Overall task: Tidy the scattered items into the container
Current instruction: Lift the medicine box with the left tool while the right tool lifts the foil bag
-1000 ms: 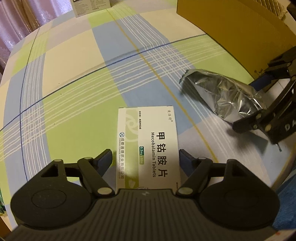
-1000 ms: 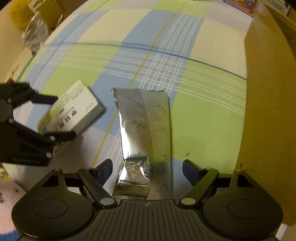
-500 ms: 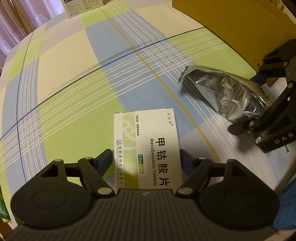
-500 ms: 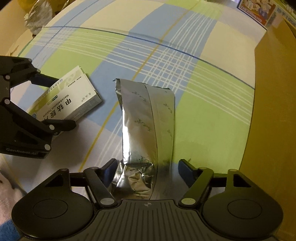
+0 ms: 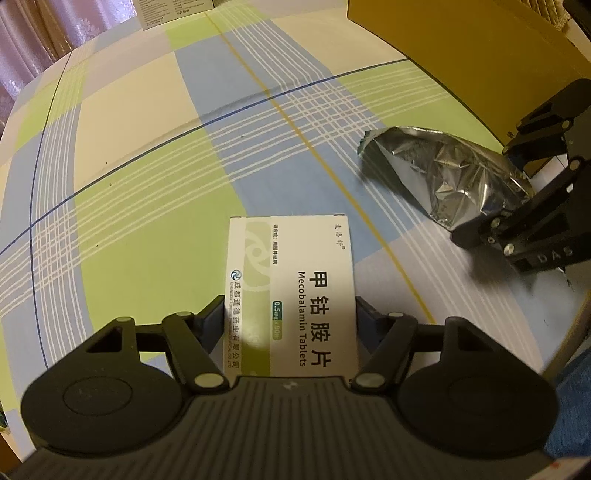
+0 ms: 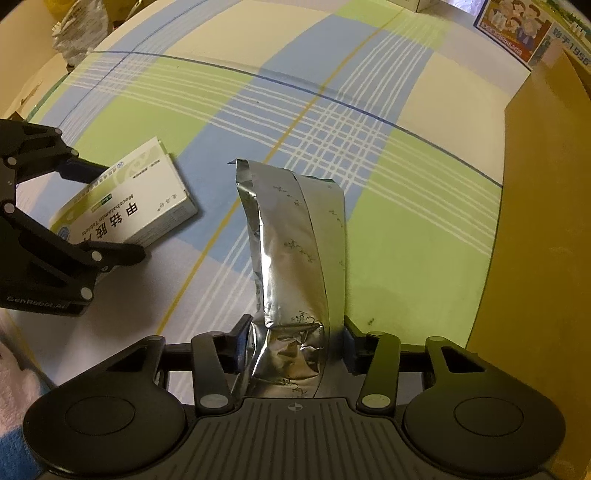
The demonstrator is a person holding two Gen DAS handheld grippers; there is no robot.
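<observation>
A white and green tablet box [image 5: 295, 280] lies on the checked tablecloth. My left gripper [image 5: 290, 310] points down over its near end, its jaws closing, and both pads touch the box's long sides. The same gripper [image 6: 107, 205] and box [image 6: 129, 206] show at the left of the right wrist view. A crumpled silver foil pouch [image 6: 295, 251] sits between the closing jaws of my right gripper [image 6: 295, 328], squeezed and buckled at the near end. In the left wrist view the pouch [image 5: 443, 173] and right gripper [image 5: 487, 184] are at the right. The brown cardboard container [image 6: 546, 221] stands just right of the pouch.
The container's wall [image 5: 461, 55] fills the far right of the left wrist view. A white carton [image 5: 173, 11] stands at the table's far edge by a curtain [image 5: 37, 44]. A printed box [image 6: 517, 29] and a crumpled bag [image 6: 74, 33] lie at the far side.
The right jaws have come together on the foil pouch, and its near end has crumpled and risen. The left jaws have narrowed onto the tablet box's sides. Neither hand has shifted.
</observation>
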